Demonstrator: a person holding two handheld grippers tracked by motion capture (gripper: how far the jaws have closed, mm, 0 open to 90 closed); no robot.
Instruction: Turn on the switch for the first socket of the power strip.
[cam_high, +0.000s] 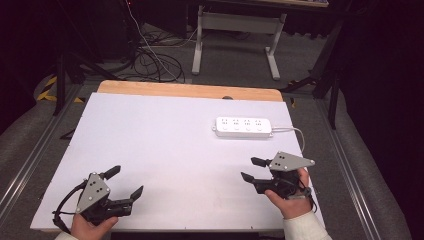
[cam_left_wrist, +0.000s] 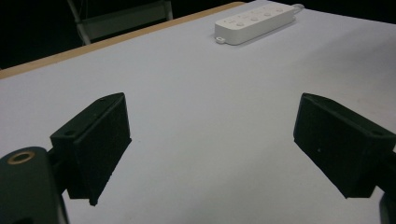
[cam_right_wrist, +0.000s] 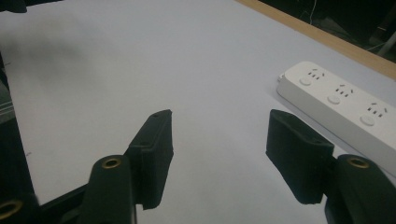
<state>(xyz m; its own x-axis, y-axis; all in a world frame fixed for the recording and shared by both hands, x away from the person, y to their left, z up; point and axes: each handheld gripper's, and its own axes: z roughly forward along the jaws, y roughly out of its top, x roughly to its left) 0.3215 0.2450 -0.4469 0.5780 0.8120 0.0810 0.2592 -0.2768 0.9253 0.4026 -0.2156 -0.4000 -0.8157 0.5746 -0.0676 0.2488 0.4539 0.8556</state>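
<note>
Left gripper (cam_high: 125, 181) at 7 o'clock, jaws spread, empty; right gripper (cam_high: 251, 169) at 5, spread, empty. Power strip (cam_high: 243, 126) at 1 on white board (cam_high: 160, 150), untouched. Nothing begun

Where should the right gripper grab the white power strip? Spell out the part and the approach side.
Grip the power strip across its narrow width, near mid-length, coming from above with the right gripper. It lies flat on the table, so its long side edges are probably the easiest faces to pinch; the cord leaves its right end.
</note>
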